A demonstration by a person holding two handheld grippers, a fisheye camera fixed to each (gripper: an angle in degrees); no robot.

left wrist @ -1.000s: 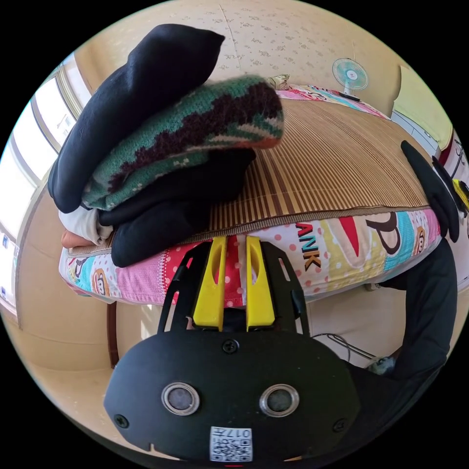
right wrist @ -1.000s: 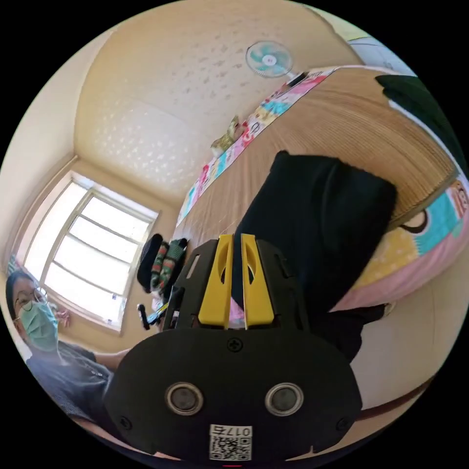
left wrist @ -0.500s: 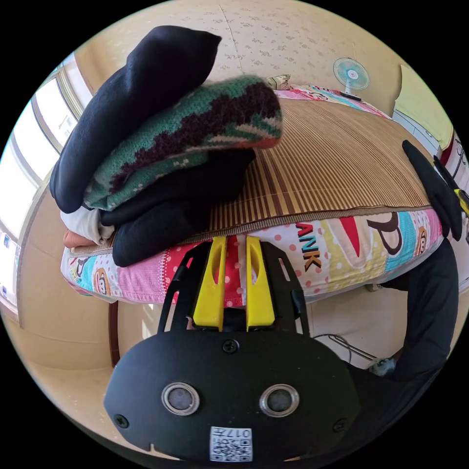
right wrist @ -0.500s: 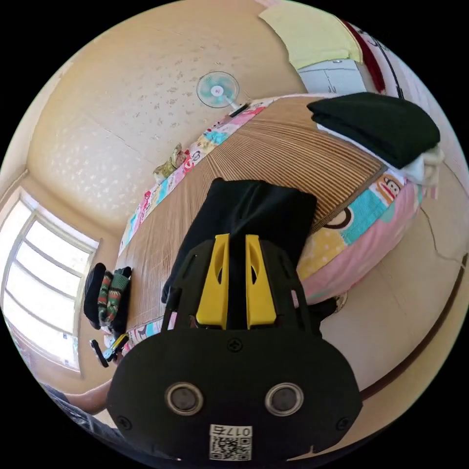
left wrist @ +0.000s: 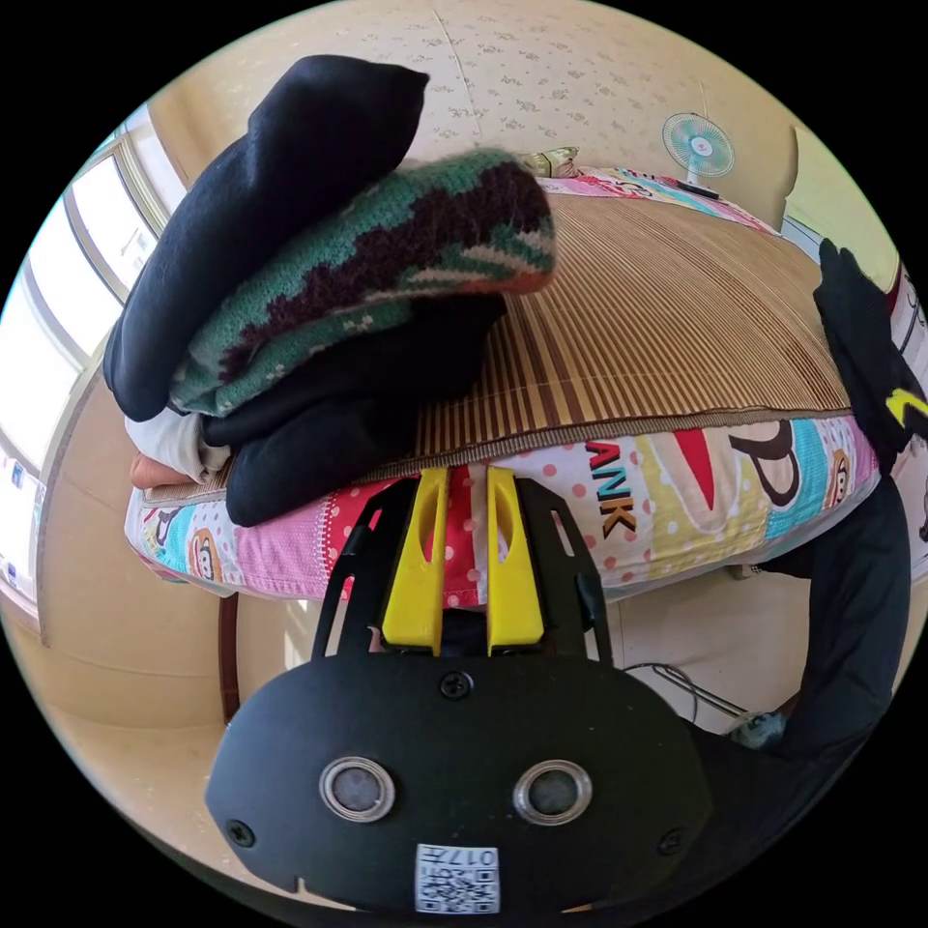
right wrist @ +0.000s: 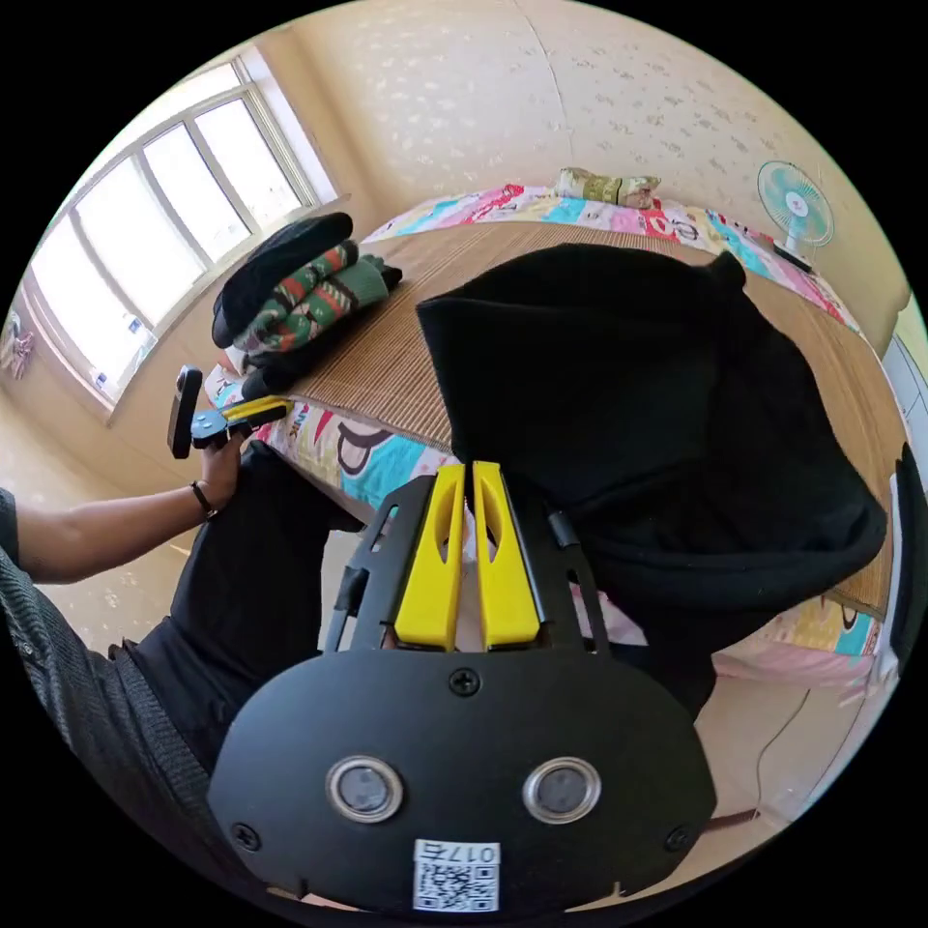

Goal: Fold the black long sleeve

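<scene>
**Black long sleeve lies bunched at the edge of the bed**

The black long sleeve (right wrist: 638, 406) is seen heaped on the striped bamboo mat (right wrist: 387, 358) that covers the bed (left wrist: 677, 493), its lower folds spilling over the mat's near edge. The right gripper (right wrist: 467, 483) is held at that edge of the garment with its yellow jaws nearly closed — a thin gap is left between them, and whether any cloth is pinched cannot be told. Beside the bed's patterned side, the left gripper (left wrist: 462, 488) is held low with its jaws narrowly apart and nothing gripped. At the mat's far corner, by the window, a stack of folded clothes (left wrist: 319, 280) is piled — dark garments around a green patterned knit.
</scene>
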